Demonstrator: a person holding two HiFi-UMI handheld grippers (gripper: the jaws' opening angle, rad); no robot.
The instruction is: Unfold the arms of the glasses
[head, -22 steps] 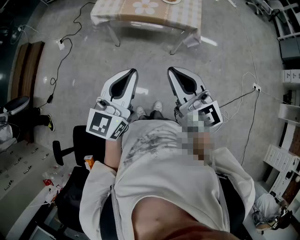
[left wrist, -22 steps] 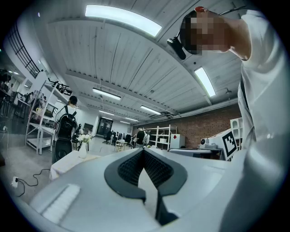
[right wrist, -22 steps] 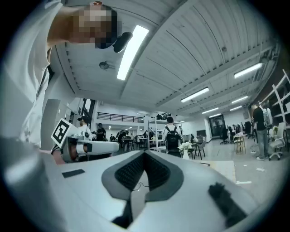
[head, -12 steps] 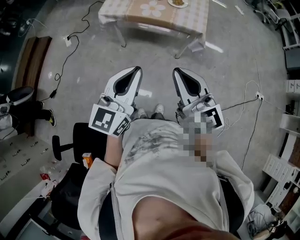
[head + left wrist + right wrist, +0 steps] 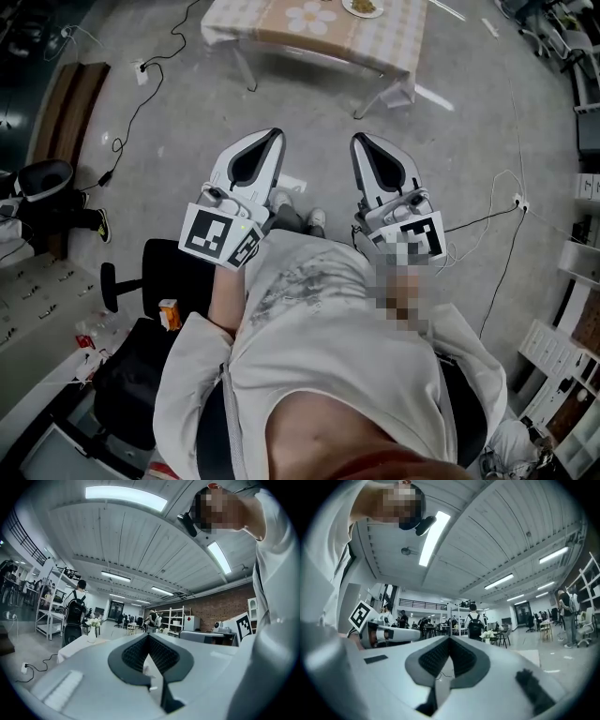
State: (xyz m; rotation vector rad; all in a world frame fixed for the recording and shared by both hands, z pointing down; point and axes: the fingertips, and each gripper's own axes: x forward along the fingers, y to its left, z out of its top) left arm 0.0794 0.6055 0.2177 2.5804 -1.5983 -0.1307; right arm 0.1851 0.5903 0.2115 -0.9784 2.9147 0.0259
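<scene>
Left gripper (image 5: 266,138) and right gripper (image 5: 367,141): jaws pressed together, empty. The tabletop (image 5: 380,42), well ahead of the jaws, has drawn nearer. Glasses unseen; unfolding not begun.

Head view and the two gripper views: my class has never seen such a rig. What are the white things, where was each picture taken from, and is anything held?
There is no robot here. A person stands holding a white hand tool in each hand, and each tool ends in a two-jaw claw. The head view comes from a camera on the person's head, looking steeply down. In it the left claw and the right claw point level over the floor toward a table with a checked cloth and a plate. The black-and-white square markers are parts of the tools. The other two pictures come from a camera riding on each tool and looking along its jaws. In both, the jaws are together with nothing between them. No glasses show in any picture, so the unfolding has not begun.
</scene>
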